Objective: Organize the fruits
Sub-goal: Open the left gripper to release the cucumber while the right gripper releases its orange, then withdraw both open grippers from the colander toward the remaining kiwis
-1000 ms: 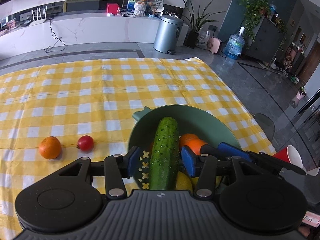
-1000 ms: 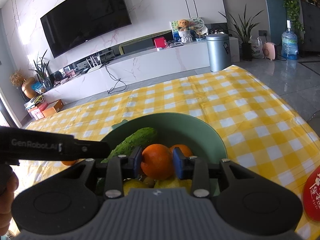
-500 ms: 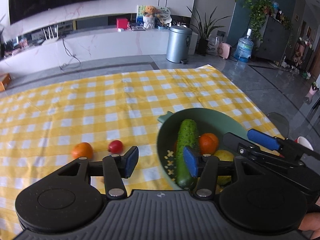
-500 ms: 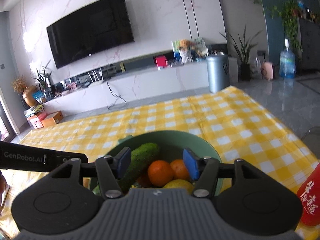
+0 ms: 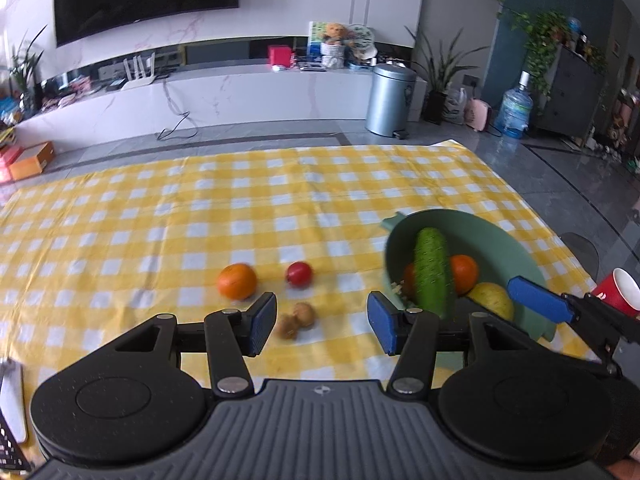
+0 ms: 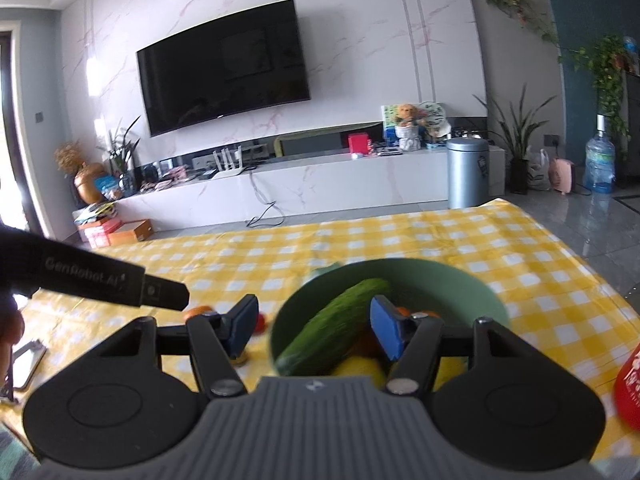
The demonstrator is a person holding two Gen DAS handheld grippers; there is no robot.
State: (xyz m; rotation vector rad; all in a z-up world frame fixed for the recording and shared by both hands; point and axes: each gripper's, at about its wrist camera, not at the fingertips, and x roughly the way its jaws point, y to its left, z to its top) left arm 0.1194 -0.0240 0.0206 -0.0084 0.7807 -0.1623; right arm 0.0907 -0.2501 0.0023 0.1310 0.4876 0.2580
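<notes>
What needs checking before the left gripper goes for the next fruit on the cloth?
1. Left gripper open and holding nothing: ok.
2. Right gripper open, empty: ok.
3. Loose fruit in view on the tablecloth: orange, red fruit, two small brown fruits: ok.
4. Nearest target between the left fingers: the brown fruits sit in the gap, but height above them: cannot tell.
5. Room in the green bowl: cucumber lies across oranges and a yellow fruit; spare space: cannot tell.
6. Right gripper clear of the left's path: it hangs over the bowl's near side, ok.

Cucumber (image 5: 431,272) leans in green bowl (image 5: 496,236) (orange (image 5: 237,281), tomato (image 5: 299,273) outside).
</notes>
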